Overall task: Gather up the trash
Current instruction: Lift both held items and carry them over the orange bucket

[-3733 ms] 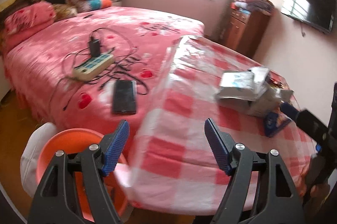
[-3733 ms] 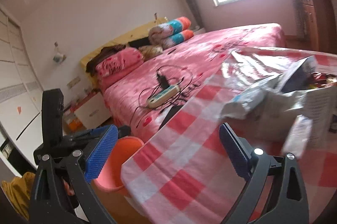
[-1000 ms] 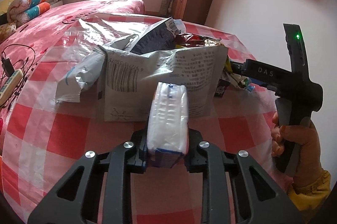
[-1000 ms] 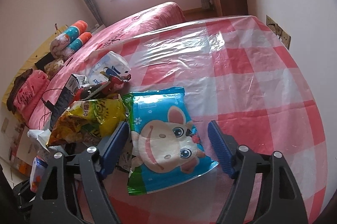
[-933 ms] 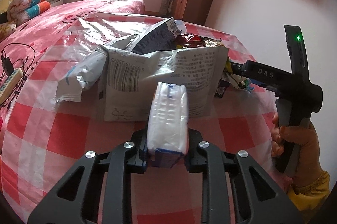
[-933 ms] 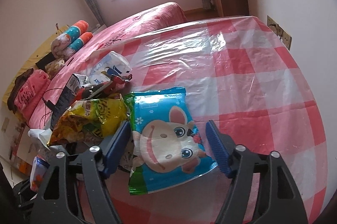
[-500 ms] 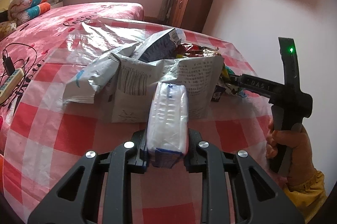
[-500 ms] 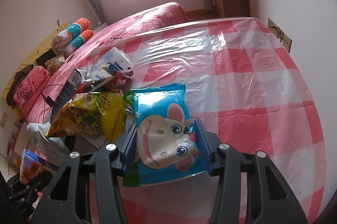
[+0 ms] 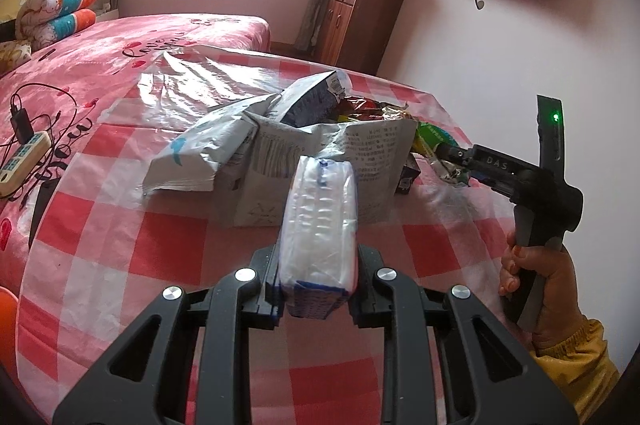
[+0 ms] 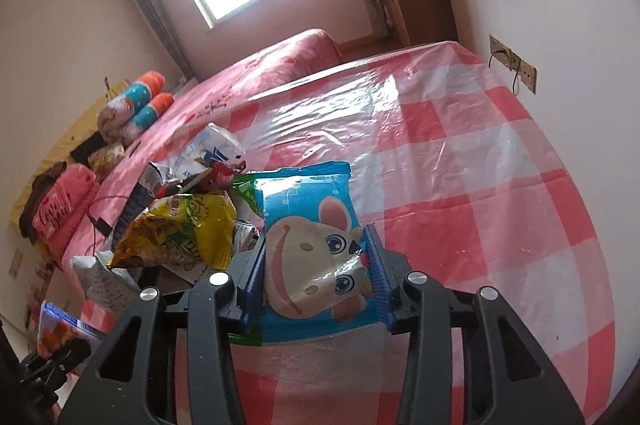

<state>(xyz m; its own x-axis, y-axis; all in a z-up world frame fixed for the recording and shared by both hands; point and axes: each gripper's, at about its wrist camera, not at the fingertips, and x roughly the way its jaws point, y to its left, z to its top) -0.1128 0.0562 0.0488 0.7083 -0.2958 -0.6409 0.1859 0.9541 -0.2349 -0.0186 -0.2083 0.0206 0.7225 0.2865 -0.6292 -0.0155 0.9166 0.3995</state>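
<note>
My left gripper [image 9: 318, 261] is shut on a white tissue pack [image 9: 320, 221] with blue print, held above the red-and-white checked table [image 9: 160, 245]. Behind it lies a heap of trash: a large white printed bag [image 9: 344, 161], a grey pouch [image 9: 200, 153] and a dark carton [image 9: 312, 101]. My right gripper [image 10: 316, 265] is shut on a blue snack bag [image 10: 312, 249] with a cartoon animal, lifted slightly off the table [image 10: 460, 205]. A yellow chip bag [image 10: 184, 229] and other wrappers lie to its left. The right gripper also shows in the left wrist view [image 9: 452, 153].
A pink bed [image 9: 80, 65] with a power strip [image 9: 24, 161] and cables lies left of the table. An orange bucket edge [image 9: 6, 321] shows at the lower left. A wooden cabinet [image 9: 356, 21] stands by the far wall. A wall socket [image 10: 512, 63] sits beside the table.
My right gripper has closed on the blue snack bag and lifted it. My left gripper keeps hold of the tissue pack and has drawn back and up a little.
</note>
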